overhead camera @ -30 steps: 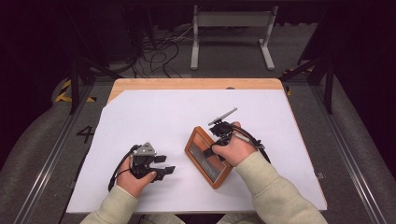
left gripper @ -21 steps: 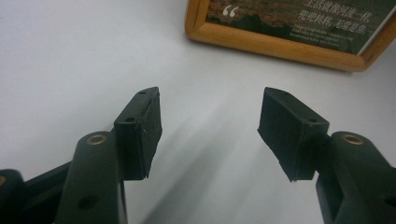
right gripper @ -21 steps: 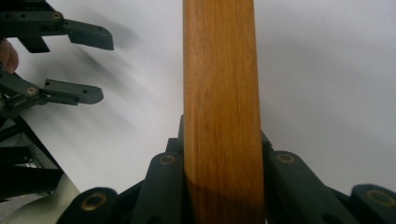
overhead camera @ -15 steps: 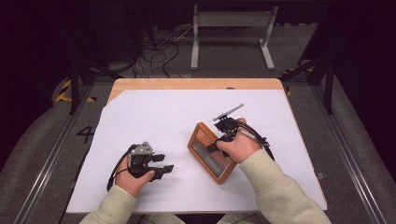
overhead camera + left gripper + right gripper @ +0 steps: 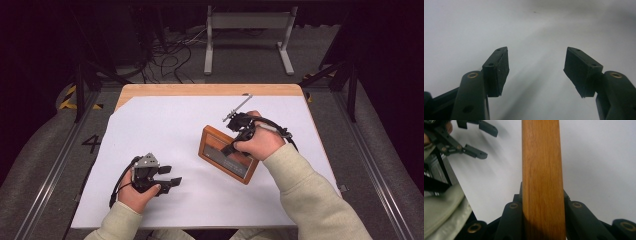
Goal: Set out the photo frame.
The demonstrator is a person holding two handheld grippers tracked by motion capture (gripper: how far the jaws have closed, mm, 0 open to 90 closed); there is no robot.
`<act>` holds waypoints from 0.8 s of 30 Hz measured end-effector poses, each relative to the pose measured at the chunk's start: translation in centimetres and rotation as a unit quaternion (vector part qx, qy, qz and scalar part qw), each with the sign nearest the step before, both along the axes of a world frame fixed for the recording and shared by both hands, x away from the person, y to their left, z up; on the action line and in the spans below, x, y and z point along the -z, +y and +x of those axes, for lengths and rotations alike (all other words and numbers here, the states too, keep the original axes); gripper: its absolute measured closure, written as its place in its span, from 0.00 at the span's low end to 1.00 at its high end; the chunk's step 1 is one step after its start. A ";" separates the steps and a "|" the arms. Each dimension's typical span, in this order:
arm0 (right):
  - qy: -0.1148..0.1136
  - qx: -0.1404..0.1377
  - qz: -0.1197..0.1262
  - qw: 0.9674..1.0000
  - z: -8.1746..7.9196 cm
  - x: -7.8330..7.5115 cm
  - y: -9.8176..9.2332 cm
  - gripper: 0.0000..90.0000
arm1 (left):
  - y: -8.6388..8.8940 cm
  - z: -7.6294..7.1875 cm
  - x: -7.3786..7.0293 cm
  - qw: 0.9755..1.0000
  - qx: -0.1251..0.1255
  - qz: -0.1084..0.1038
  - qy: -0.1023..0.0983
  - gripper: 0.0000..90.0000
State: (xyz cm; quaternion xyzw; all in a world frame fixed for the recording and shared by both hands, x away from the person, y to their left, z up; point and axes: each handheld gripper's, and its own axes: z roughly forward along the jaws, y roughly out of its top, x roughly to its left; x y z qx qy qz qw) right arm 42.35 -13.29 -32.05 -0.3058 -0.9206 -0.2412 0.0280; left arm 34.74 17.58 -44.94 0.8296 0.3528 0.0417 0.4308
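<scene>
Here, from the high view, the right gripper [image 5: 239,136] clamps the frame [image 5: 227,155] at its far edge, near end on the table [image 5: 165,120], long axis slanting right; the left gripper [image 5: 167,176] lies well apart. Its own view shows empty, spread jaws. In the right gripper view, the frame's edge [image 5: 541,180] runs straight ahead.

left tongs [image 5: 172,175] low, jaws just opening and empty, right tongs [image 5: 234,149] clamped, raised
</scene>
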 end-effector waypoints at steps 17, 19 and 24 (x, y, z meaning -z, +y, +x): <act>-0.028 -0.241 -0.036 0.970 1.2 -0.7 3.0 0.84 | 1.2 -0.7 0.3 1.000 -0.013 0.003 0.000 0.41; -0.025 -0.244 -0.040 0.969 1.4 -0.3 3.2 0.84 | 1.2 -0.7 0.3 1.000 -0.014 0.002 0.002 0.41; -0.018 -0.243 -0.047 0.969 1.9 0.4 3.1 0.84 | 1.0 -0.6 0.4 1.000 -0.013 0.001 0.006 0.41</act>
